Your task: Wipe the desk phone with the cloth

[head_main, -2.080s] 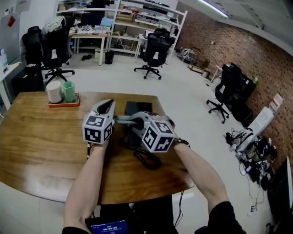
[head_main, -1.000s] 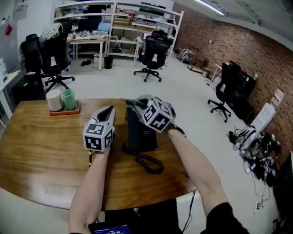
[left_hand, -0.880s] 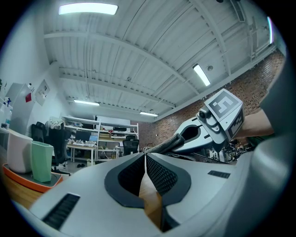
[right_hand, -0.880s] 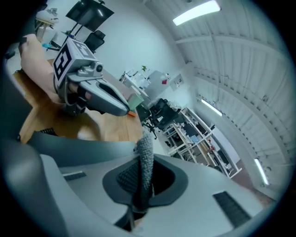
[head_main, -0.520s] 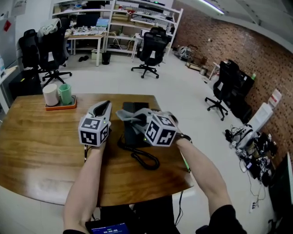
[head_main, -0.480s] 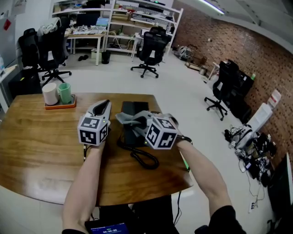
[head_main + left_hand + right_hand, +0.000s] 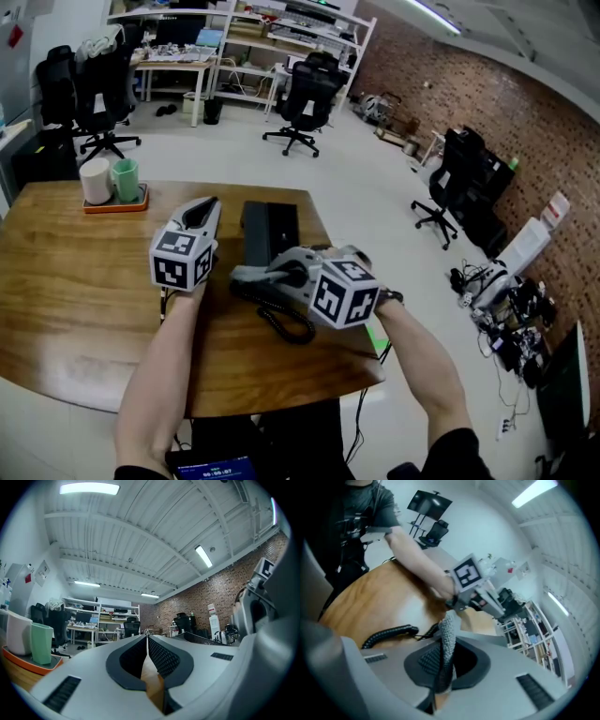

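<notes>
A black desk phone (image 7: 270,225) lies on the wooden desk (image 7: 66,272), its coiled cord (image 7: 284,324) looping toward me. My right gripper (image 7: 247,275) points left across the phone's near end and is shut on a grey cloth (image 7: 448,637), which stands up between the jaws in the right gripper view. The cord (image 7: 389,634) shows just beyond it there. My left gripper (image 7: 210,202) rests left of the phone, pointing away from me. It is shut (image 7: 146,635) with nothing between its jaws.
An orange tray (image 7: 111,202) holding a white cup (image 7: 95,181) and a green cup (image 7: 125,179) stands at the desk's far left. The desk's right edge runs close beside the phone. Office chairs and shelves stand beyond on the floor.
My right gripper with the cloth has drawn back from the phone's far part to its near end, low and pointing left. The left gripper has stayed put.
</notes>
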`<state>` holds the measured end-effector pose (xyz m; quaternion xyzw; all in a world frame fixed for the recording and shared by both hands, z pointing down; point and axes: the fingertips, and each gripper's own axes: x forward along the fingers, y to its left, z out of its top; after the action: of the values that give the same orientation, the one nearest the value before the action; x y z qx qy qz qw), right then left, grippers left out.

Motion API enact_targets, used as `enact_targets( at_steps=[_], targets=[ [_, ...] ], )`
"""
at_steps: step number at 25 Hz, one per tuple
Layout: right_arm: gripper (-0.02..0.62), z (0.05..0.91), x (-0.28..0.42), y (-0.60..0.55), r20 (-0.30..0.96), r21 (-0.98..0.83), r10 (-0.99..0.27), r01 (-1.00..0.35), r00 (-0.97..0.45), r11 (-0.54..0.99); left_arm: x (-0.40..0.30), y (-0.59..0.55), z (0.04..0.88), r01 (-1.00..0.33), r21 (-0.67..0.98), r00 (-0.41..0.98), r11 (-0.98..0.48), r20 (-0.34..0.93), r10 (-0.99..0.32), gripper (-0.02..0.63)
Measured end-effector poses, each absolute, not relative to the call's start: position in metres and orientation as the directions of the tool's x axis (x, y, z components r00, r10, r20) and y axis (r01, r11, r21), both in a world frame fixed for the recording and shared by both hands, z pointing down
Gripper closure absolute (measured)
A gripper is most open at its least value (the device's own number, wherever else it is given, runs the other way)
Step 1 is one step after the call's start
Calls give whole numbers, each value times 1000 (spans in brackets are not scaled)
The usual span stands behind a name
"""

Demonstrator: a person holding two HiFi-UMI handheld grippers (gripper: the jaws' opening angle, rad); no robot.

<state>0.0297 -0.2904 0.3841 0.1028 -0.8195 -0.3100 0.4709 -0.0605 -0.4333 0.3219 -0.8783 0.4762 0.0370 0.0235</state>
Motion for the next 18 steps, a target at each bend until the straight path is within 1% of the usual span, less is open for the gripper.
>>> enact_targets(
  at_steps=[2, 4, 6, 8, 10, 12, 14, 18],
  targets=[
    [570, 350, 32, -328, 599, 658, -563, -51, -569, 751, -61, -434, 323, -838, -6, 544, -546, -87, -834, 604],
    [571, 321, 40, -373, 489, 707, -689, -220, -534, 672, -62, -434, 323, -837, -4, 545, -546, -88, -834, 604],
    [571, 304, 47, -409, 417, 724, -767, -332, -488, 605, -62, -433, 323, -838, -3, 544, -546, -89, -834, 604],
    [569, 299, 52, -435, 386, 724, -804, -392, -452, 567, -61, -433, 323, -838, -2, 544, -546, -90, -834, 604],
    [571, 305, 56, -455, 389, 718, -822, -422, -417, 554, -60, -433, 324, -837, -3, 545, -547, -89, -834, 604],
    [571, 319, 58, -466, 423, 707, -815, -419, -396, 570, -60, -432, 324, -837, -2, 546, -548, -89, -833, 604],
    [571, 331, 59, -466, 463, 702, -797, -388, -389, 597, -60, -431, 324, -837, -2, 546, -548, -89, -833, 604],
    [572, 342, 56, -443, 526, 685, -739, -306, -421, 661, -60, -430, 320, -837, -7, 546, -547, -90, -833, 604]
  ],
)
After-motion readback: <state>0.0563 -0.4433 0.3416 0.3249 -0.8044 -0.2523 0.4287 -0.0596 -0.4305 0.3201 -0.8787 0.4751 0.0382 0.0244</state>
